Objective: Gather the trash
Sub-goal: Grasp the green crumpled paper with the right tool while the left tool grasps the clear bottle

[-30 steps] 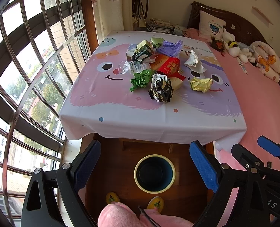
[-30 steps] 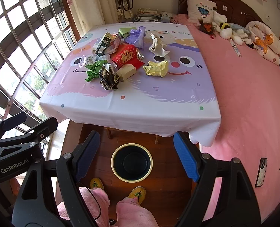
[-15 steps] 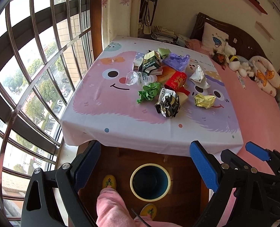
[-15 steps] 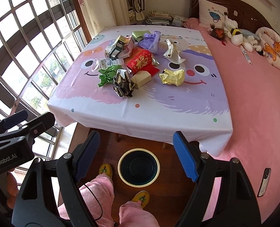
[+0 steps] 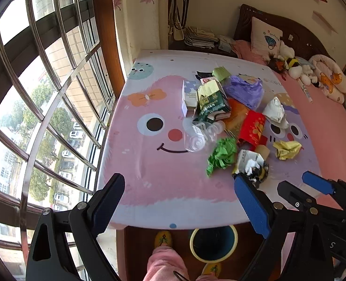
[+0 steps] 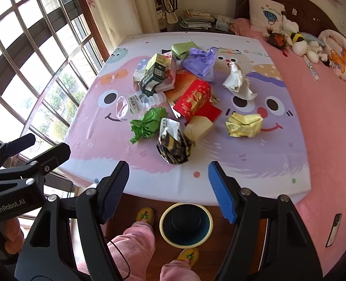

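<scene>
A heap of trash lies on the cartoon tablecloth (image 6: 254, 161): a crumpled black and silver wrapper (image 6: 174, 144), green paper (image 6: 147, 124), a yellow wrapper (image 6: 243, 125), a red packet (image 6: 195, 100), a clear bottle (image 6: 135, 104), a purple bag (image 6: 199, 62) and cartons (image 6: 156, 72). A yellow-rimmed bin (image 6: 185, 223) stands on the floor under the table's near edge. My right gripper (image 6: 168, 188) is open and empty over that edge, just short of the black wrapper. My left gripper (image 5: 177, 203) is open and empty; the green paper (image 5: 222, 155) lies ahead of it.
A barred window (image 5: 44, 105) runs along the left. A pink bed (image 6: 332, 121) with a pillow and soft toys lies to the right. My legs and slippers (image 6: 144, 215) are beside the bin. A phone (image 6: 334, 229) lies on the bed's near corner.
Both grippers have moved up and forward toward the table; the trash now looks larger and closer, and the bin has dropped to the bottom of both views. Both stay open.
</scene>
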